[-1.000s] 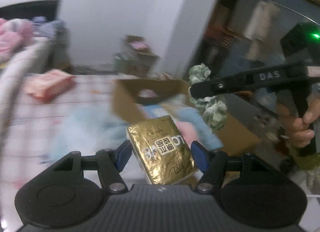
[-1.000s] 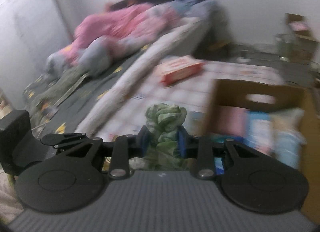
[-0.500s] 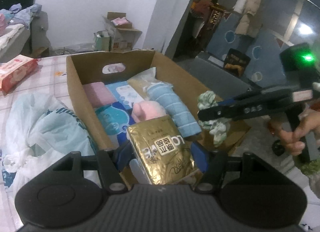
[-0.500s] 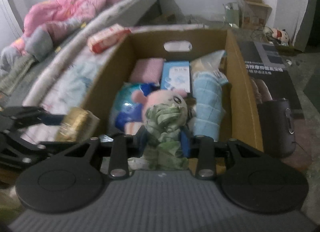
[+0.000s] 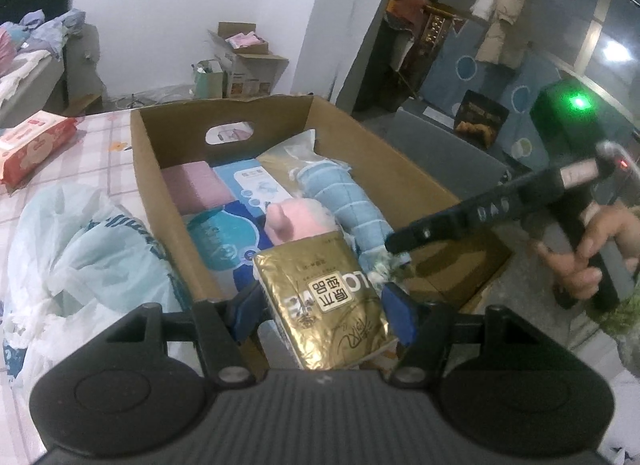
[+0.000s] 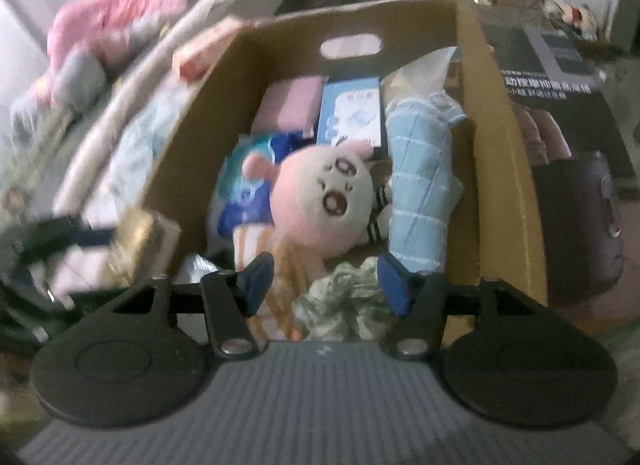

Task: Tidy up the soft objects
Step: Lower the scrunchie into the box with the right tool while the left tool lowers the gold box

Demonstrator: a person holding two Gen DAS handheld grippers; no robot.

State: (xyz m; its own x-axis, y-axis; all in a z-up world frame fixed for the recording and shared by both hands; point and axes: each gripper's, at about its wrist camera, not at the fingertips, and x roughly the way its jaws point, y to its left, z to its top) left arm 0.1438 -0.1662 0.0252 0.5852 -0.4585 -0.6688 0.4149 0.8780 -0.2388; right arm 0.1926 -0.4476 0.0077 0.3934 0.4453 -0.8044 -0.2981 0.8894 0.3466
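The left tool (image 5: 324,315) is clamped on a gold foil packet (image 5: 326,301) printed with Chinese characters and the letters "LO"; the rest of the print is illegible. The packet sits at the near edge of an open brown cardboard box (image 5: 404,169).

The right tool (image 6: 326,281) has just been opening; its jaws stand apart, and a green-and-white crumpled fabric scrunchie (image 6: 344,297) lies between them, untouched by the pads, inside the box. Ahead of this tool lie a pink plush toy (image 6: 324,201) and a light blue rolled towel (image 6: 420,181). Its body reads "DAS" in the left view.

Left of the box rests a red wet-wipe pack (image 5: 34,141), text unreadable.
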